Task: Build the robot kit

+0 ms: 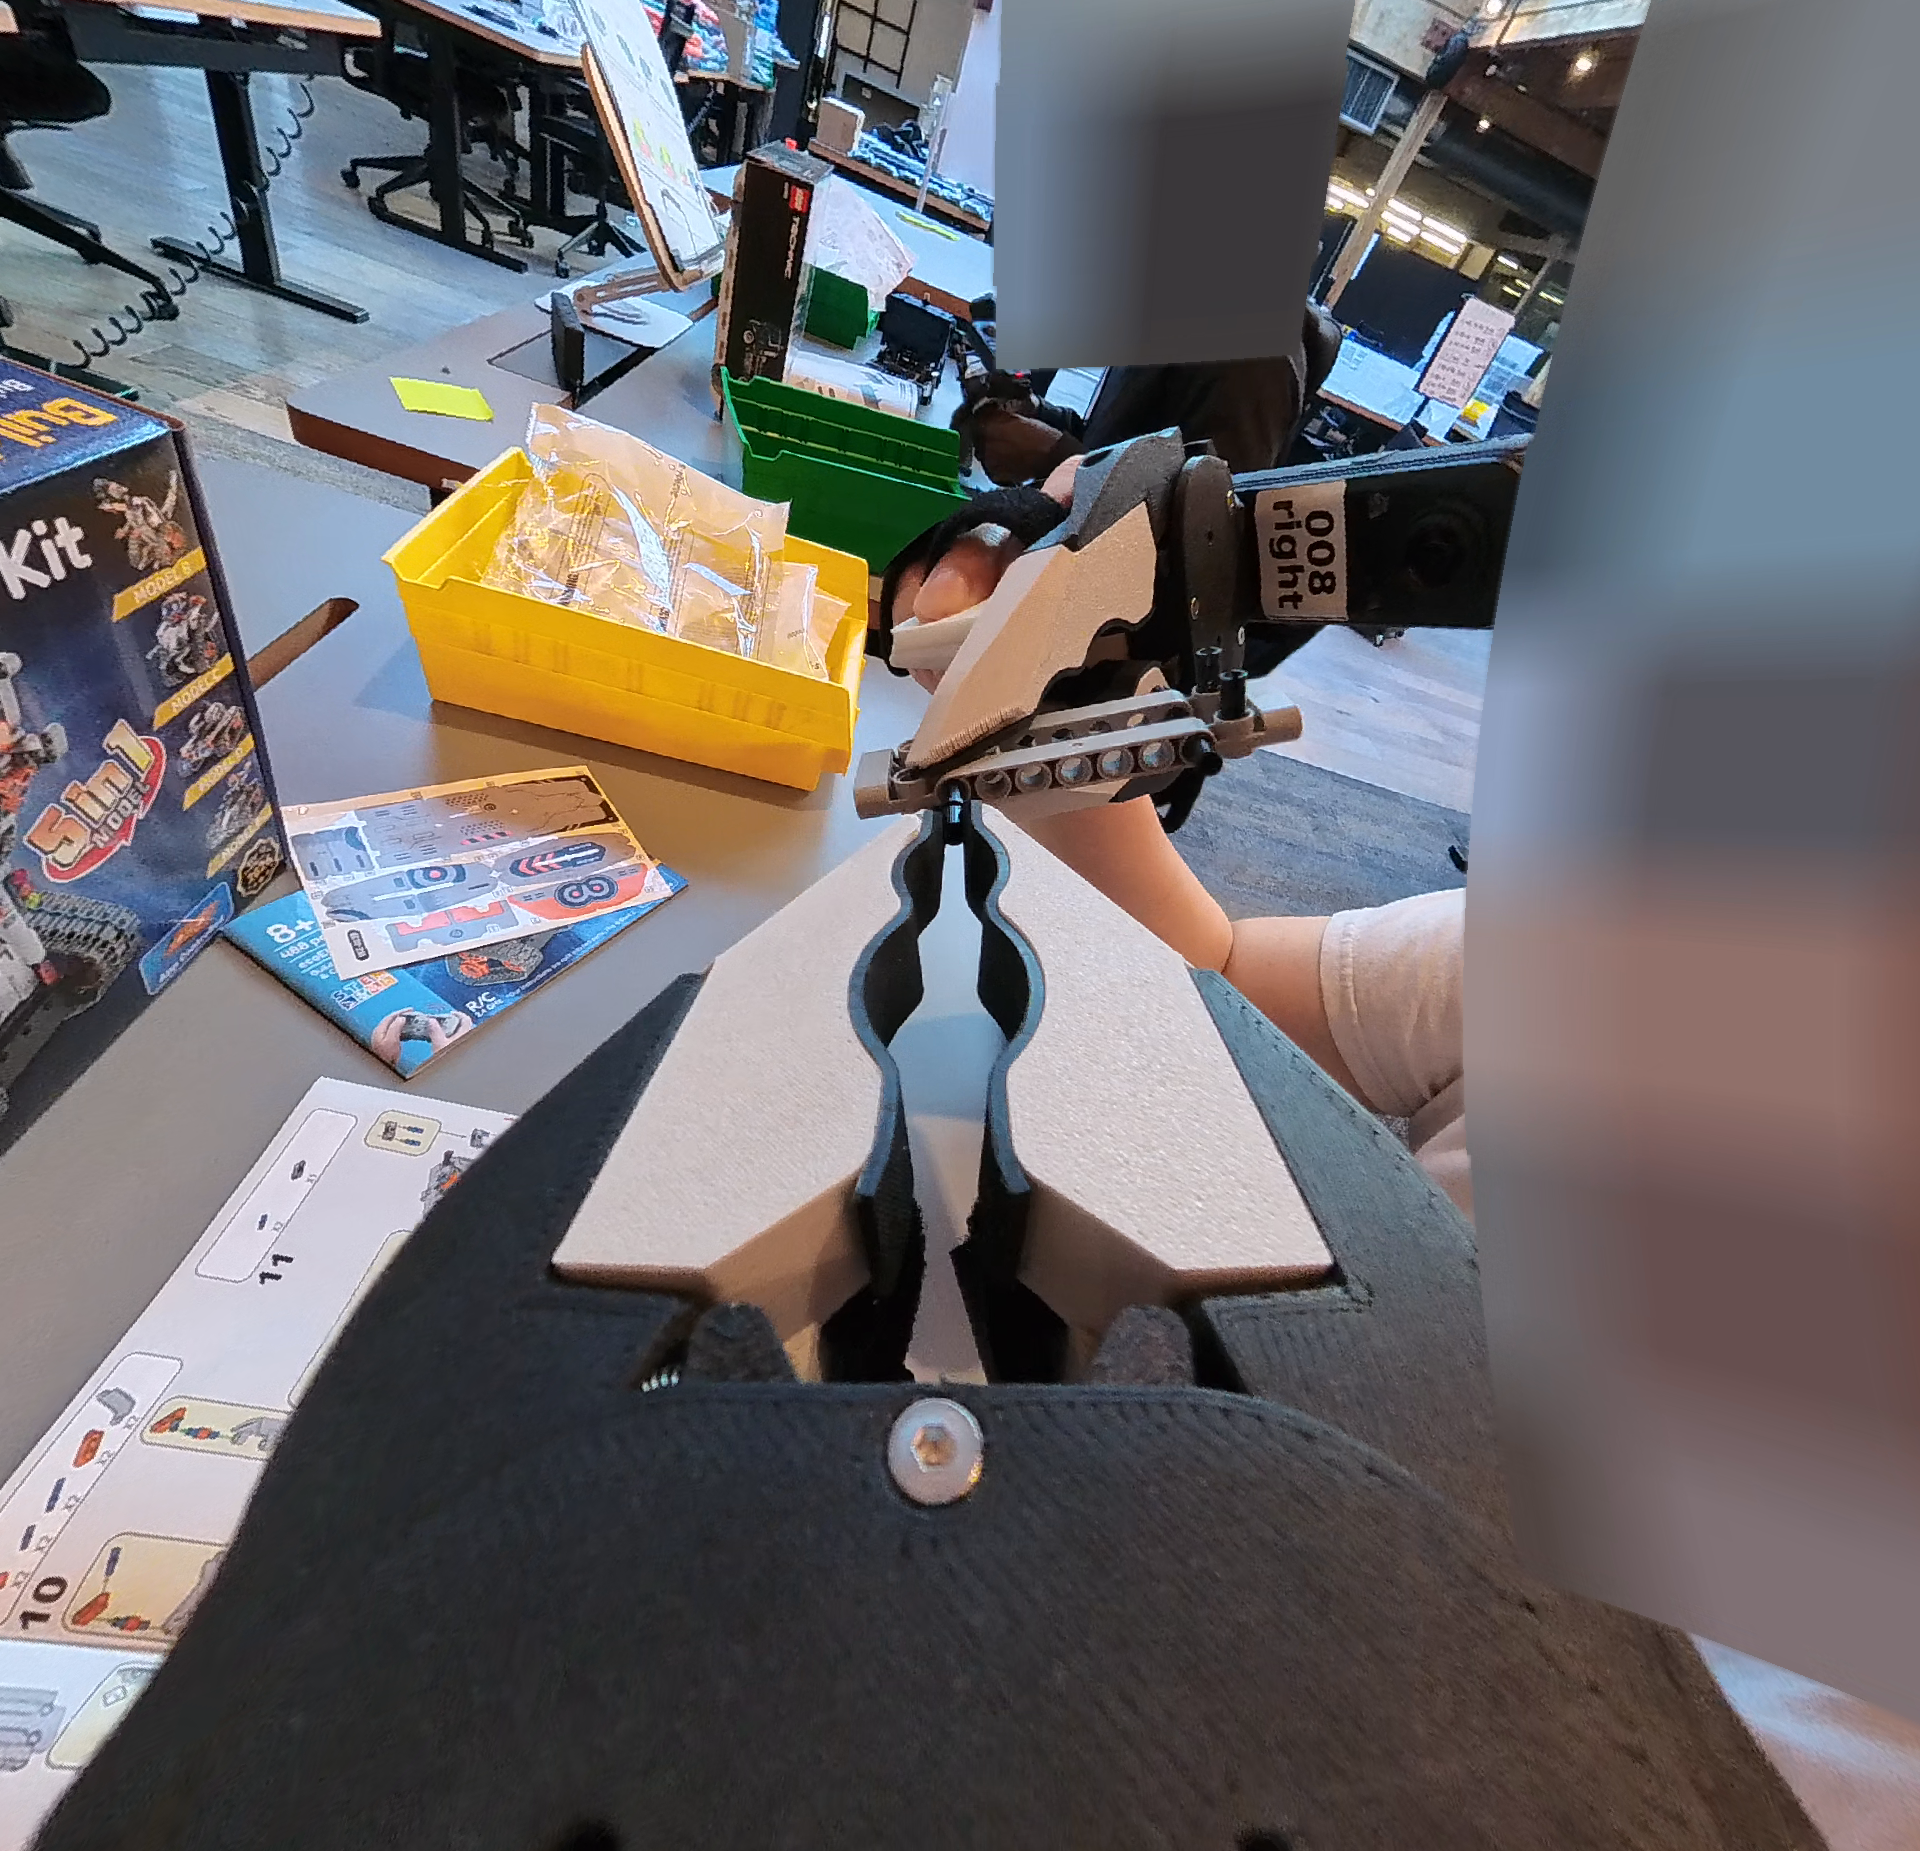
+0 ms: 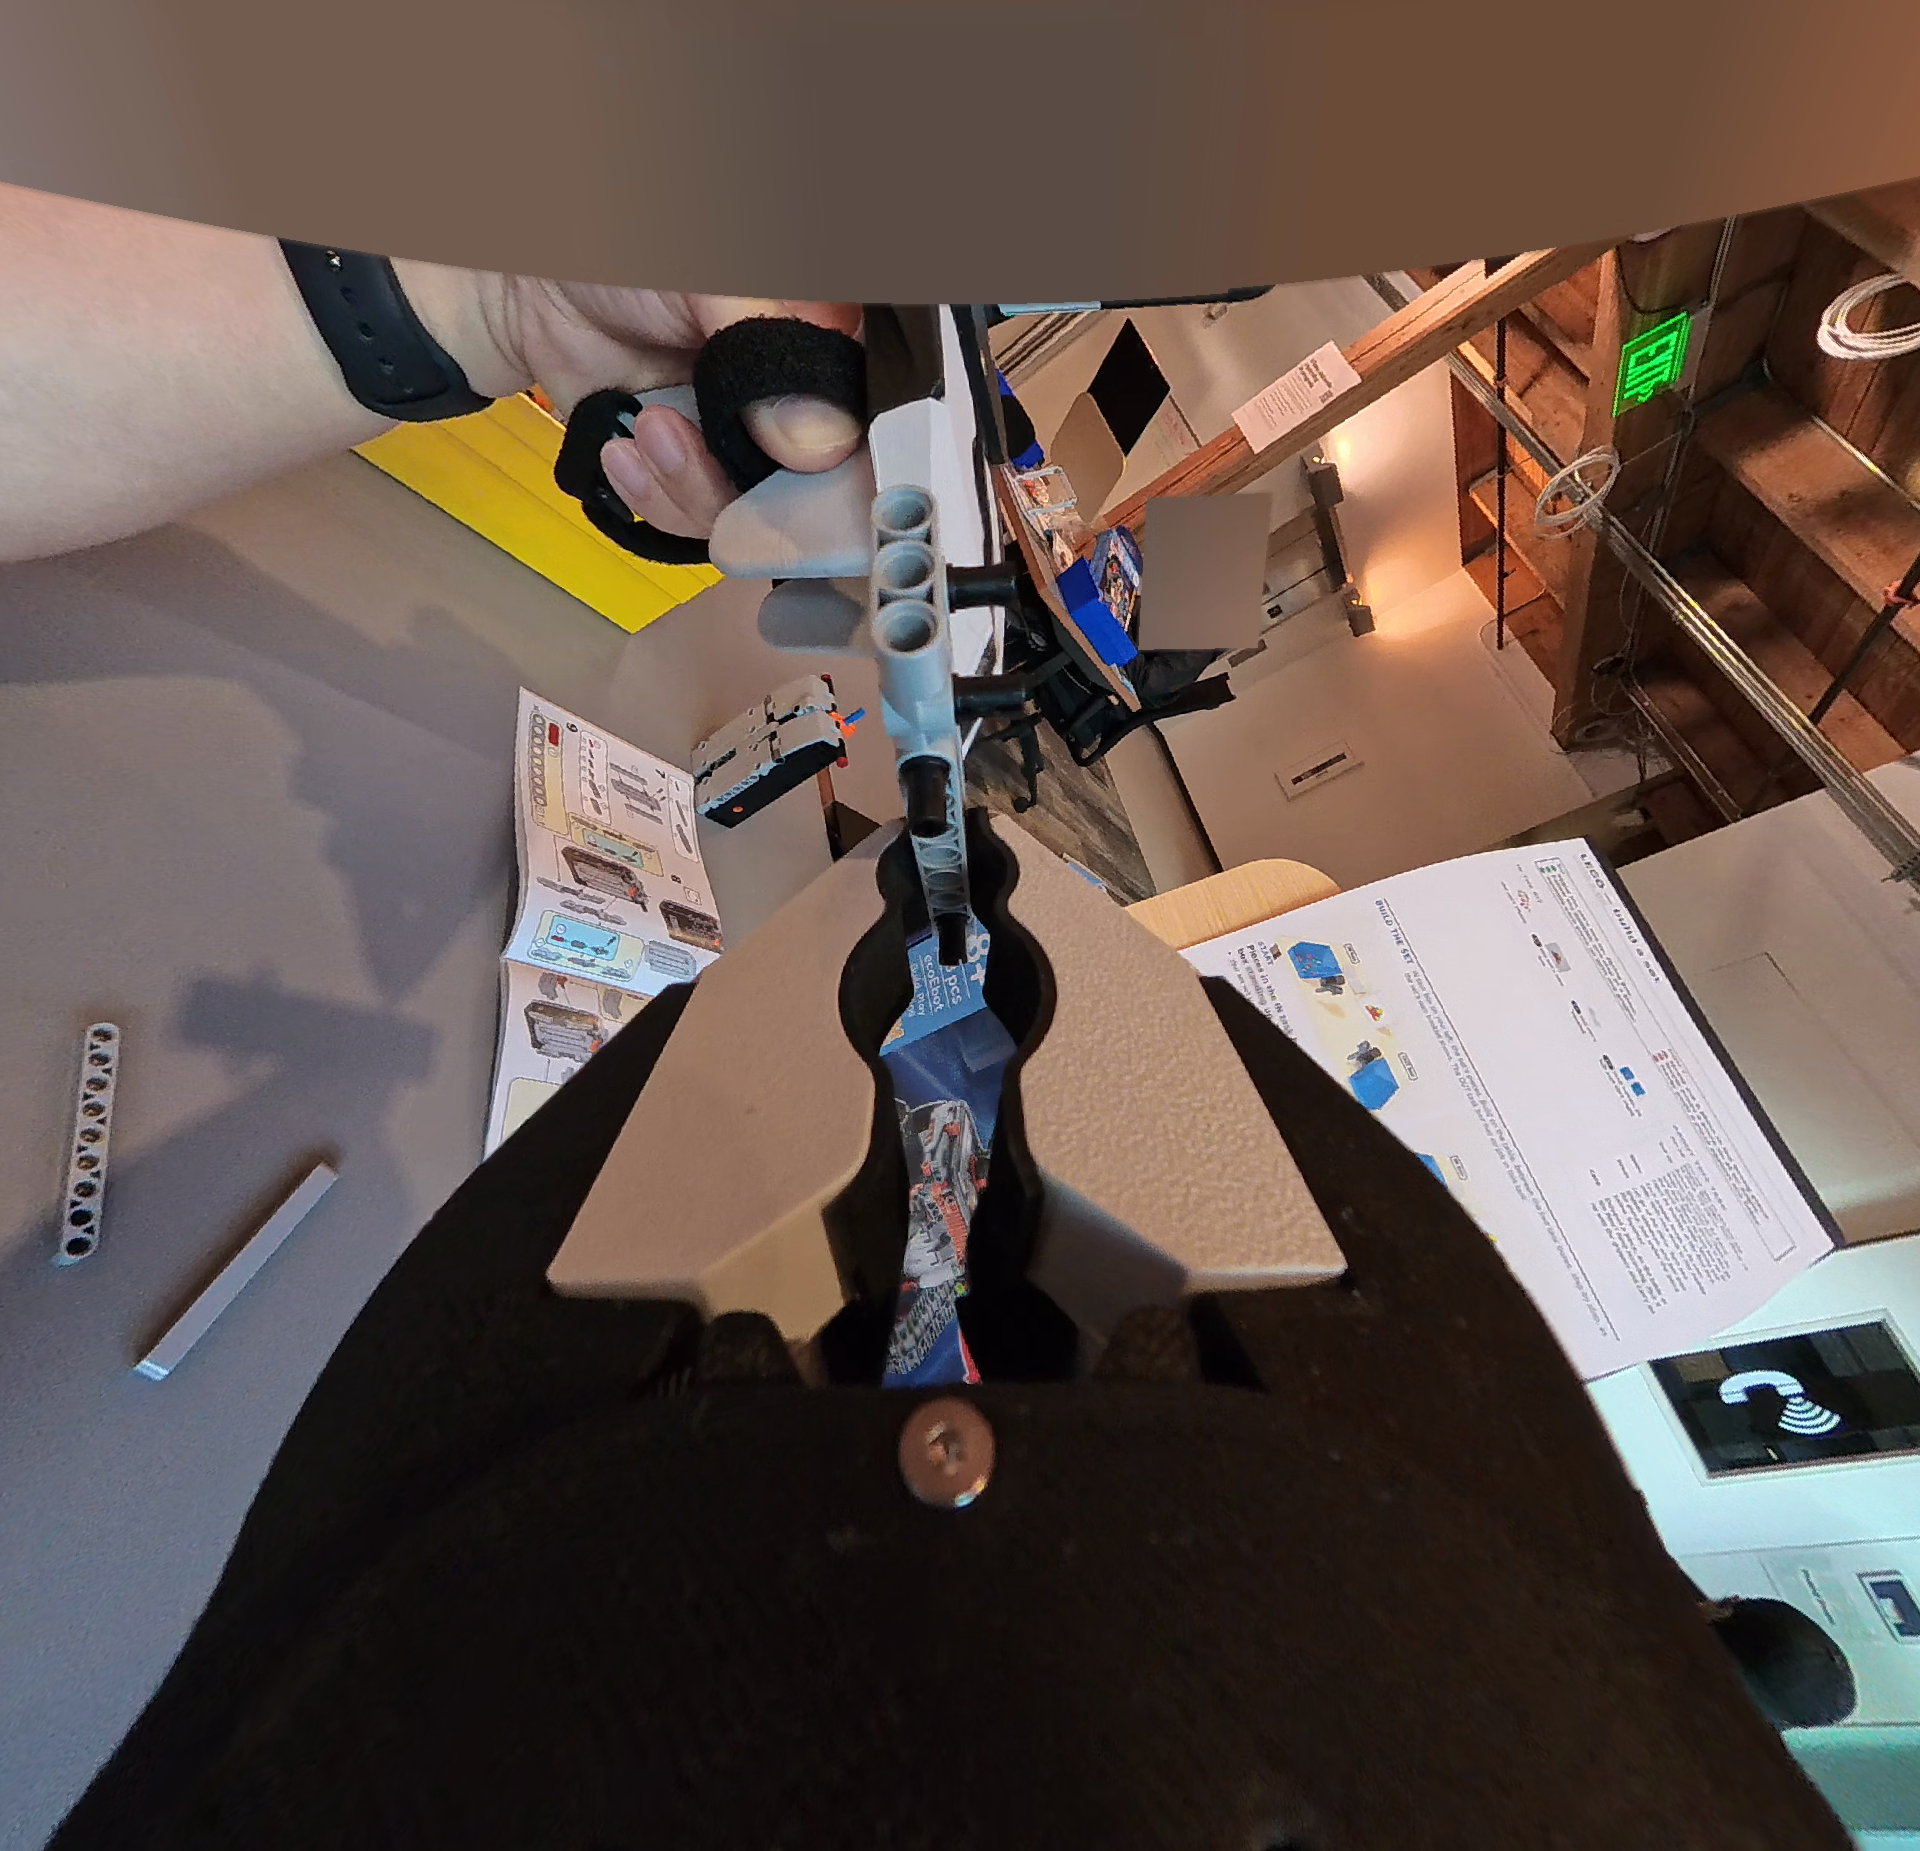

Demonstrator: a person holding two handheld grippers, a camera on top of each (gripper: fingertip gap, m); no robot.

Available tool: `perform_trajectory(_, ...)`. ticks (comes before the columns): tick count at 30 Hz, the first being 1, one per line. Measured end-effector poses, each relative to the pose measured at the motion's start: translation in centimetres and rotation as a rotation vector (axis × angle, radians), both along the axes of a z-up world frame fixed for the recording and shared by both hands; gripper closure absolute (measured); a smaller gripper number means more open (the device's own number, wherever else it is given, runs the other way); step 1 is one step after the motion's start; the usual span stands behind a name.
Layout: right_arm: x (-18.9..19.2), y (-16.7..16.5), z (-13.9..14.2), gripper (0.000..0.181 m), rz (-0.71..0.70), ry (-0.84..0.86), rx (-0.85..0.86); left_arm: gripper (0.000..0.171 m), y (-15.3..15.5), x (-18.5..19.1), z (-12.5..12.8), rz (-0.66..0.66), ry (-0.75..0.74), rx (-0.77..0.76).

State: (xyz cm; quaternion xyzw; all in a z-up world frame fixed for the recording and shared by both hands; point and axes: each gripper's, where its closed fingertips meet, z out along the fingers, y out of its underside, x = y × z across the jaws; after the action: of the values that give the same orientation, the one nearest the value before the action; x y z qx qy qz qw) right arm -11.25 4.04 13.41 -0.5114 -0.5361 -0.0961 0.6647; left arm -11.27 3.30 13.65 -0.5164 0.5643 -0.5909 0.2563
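My left gripper (image 1: 951, 833) is shut on a small black pin (image 1: 952, 814), whose tip sits at a hole near the left end of a grey holed beam assembly (image 1: 1081, 757). The right gripper (image 1: 940, 752) comes in from the upper right and grips that assembly above the table. In the right wrist view my right gripper (image 2: 940, 861) is shut on the grey beam assembly (image 2: 906, 596), which stands up from the jaws with black pins (image 2: 987, 588) sticking out to the right. A hand (image 2: 675, 461) in black finger loops holds the left gripper behind the beam.
A yellow bin (image 1: 623, 679) of plastic bags and a green bin (image 1: 842, 482) stand behind. A kit box (image 1: 104, 721), sticker sheet (image 1: 468, 856) and manual (image 1: 208, 1386) lie left. A loose holed beam (image 2: 88, 1141), grey bar (image 2: 239, 1271) and part-built module (image 2: 774, 752) lie on the table. The grippers are tip to tip, or close to it.
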Motion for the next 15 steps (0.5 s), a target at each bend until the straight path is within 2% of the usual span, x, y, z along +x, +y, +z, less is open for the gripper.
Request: perform_trajectory(15,-0.08,-0.29,-0.26,0.175,0.027,-0.002,-0.023,0.17,-0.27,-0.08,-0.23,-0.018,0.012,0.006)
